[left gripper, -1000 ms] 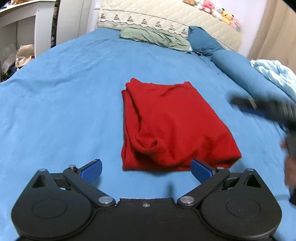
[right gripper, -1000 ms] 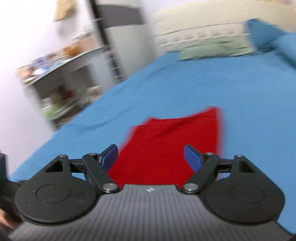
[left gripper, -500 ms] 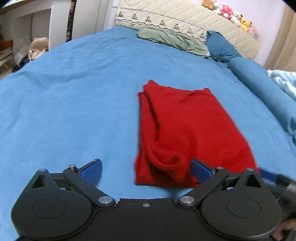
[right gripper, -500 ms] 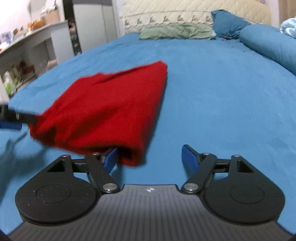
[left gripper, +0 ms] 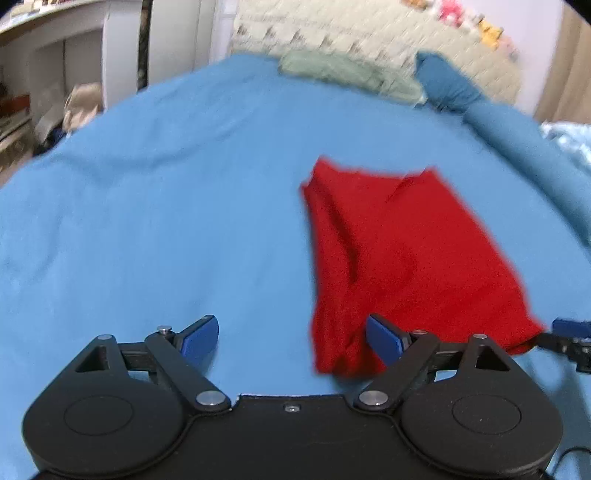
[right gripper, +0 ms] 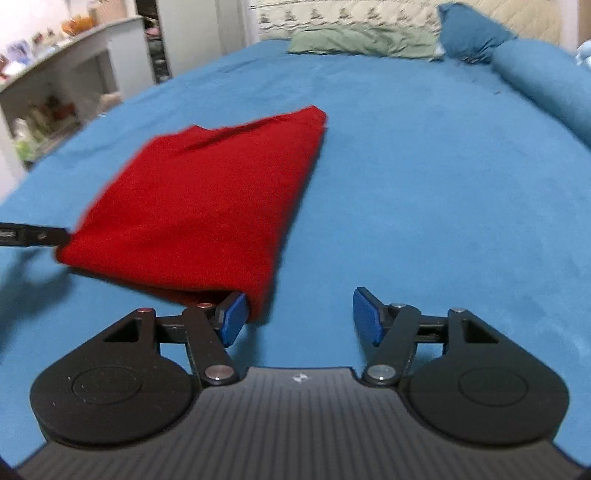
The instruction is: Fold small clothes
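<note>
A: What's hard to make out from where you stand?

B: The near hem of the folded red knit garment [left gripper: 399, 258] is cut off behind the right-hand blue pad of the left gripper [left gripper: 291, 338], and that whole view is smeared. At the far headboard the row of small stuffed toys [left gripper: 476, 22] is only a blur.

A: And the grippers?

B: Both tilt down toward the blue bed sheet [right gripper: 424, 166]. The left gripper's jaws stand wide apart and have just been narrowing a little; only sheet and the garment's near left corner lie between them, unpinched. The right gripper [right gripper: 301, 314] is also spread, its jaws having just been widening; the garment's near right corner sits just off its left pad, and I cannot tell if they touch. Bare sheet lies between its pads.

A: Anything changed?

B: A second ago the garment lay ahead of the left gripper's jaws; now it lies off to their right. The right gripper has come lower and closer to the cloth.

A: Beyond the garment?

B: A crumpled green pillow [right gripper: 362, 40] and a blue pillow [right gripper: 469, 33], well apart from both grippers.
</note>
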`<state>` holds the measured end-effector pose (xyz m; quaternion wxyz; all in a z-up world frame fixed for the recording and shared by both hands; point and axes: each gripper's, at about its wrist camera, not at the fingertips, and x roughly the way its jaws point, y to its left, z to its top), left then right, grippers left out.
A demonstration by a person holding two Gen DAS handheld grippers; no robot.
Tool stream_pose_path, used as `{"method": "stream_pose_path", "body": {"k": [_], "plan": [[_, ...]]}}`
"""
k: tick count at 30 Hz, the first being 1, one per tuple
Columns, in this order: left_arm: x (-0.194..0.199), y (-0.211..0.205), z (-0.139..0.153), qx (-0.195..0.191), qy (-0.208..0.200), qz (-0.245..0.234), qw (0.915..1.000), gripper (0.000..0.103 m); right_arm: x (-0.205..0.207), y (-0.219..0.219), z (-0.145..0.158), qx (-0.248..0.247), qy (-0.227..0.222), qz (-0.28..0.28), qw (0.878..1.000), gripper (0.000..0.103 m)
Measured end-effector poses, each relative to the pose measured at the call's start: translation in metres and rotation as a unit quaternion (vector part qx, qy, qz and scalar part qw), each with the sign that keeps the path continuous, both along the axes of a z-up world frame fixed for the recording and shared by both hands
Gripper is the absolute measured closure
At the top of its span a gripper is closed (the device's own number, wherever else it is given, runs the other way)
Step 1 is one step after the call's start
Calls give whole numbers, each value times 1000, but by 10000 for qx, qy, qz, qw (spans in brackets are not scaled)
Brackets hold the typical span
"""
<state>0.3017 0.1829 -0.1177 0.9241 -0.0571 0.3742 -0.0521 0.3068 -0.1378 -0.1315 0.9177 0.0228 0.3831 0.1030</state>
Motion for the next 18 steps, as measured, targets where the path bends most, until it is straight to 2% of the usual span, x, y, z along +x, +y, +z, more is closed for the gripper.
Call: {"method": "stream_pose_path", "body": {"k": [2,3,6,10,13,18], "plan": [[8,-3,16,-135,-131,-170,9997,1,7,-10,24,331,1,136,9994,7],[17,-4,23,-237,-152,-276,9992,1,15,-15,35,505,20,138,9986,0],[53,-9,29,-573,77,-438,9974,1,43,-24,53,980,302,61,9947,0],[95,-14,16,-926,523,-483,9932,1,93,-30,38,1398,720,-303,9871,0],[113,-17,0,-1099,851,-455,9892,8,107,-29,22,1551,766,-452,9839,0],[122,-27,-15,-892,996,-471,9899,11,113,-23,3,1593,828,-461,9827,0]]}}
